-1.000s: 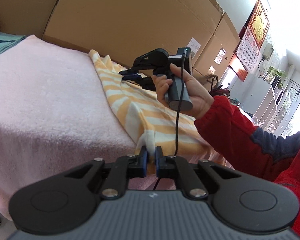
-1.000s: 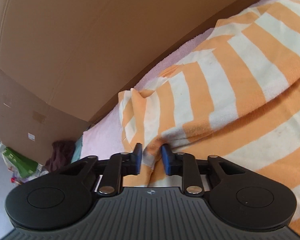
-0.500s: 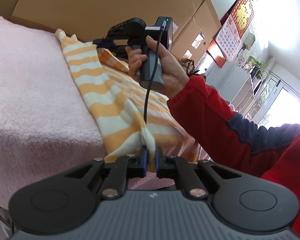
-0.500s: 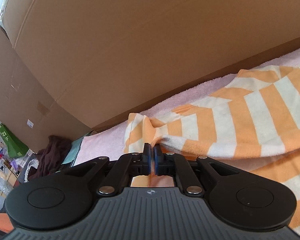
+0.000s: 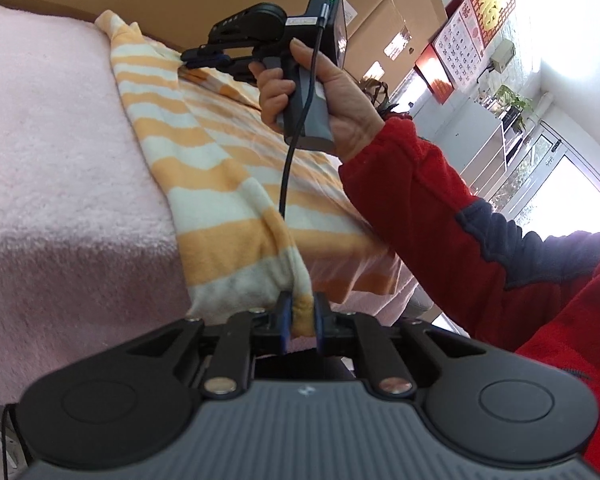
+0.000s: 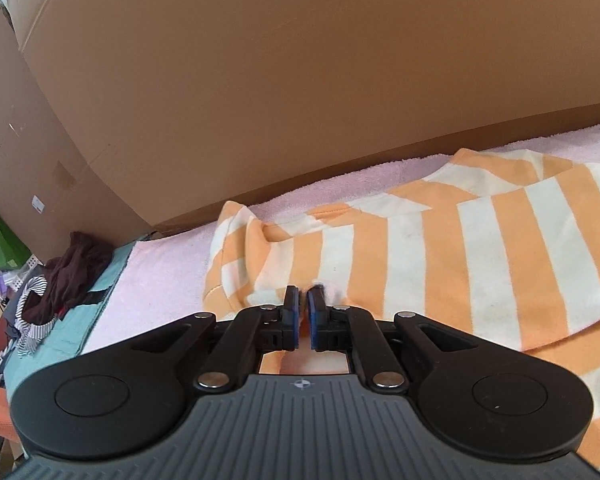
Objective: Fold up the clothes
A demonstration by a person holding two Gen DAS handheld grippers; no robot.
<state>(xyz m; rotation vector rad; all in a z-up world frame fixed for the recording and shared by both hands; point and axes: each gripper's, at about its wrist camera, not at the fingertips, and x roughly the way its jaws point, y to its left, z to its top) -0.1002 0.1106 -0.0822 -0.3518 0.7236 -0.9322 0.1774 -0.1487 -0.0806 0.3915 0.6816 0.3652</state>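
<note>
Left-wrist view: the left gripper [image 5: 301, 314] pinches a corner of the orange-and-white striped fleece garment [image 5: 204, 184] at the pink towel-covered surface's [image 5: 56, 168] edge; a red-sleeved hand [image 5: 332, 96] holds the right gripper [image 5: 198, 56], beside a wall calendar [image 5: 462, 54]. Right-wrist view: its jaws are pressed onto the garment's fold, below brown cardboard boxes [image 6: 260, 80] and near dark piled clothes [image 6: 66, 276].

Striped fleece garment [image 5: 204, 168]: orange and cream bands, greyish smudges at its 6 o'clock hem.
Fluffy towel cover [image 5: 60, 152]: pale pink.
Left gripper [image 5: 300, 312]: black, blue pads.
Right gripper [image 6: 303, 308]: black, blue pads.
Fleece sleeve [image 5: 440, 208]: red, navy panel.
Cardboard wall [image 6: 300, 80]: plain brown.
Heap of clothes [image 6: 72, 272], 9 o'clock: dark maroon, over teal cloth.
</note>
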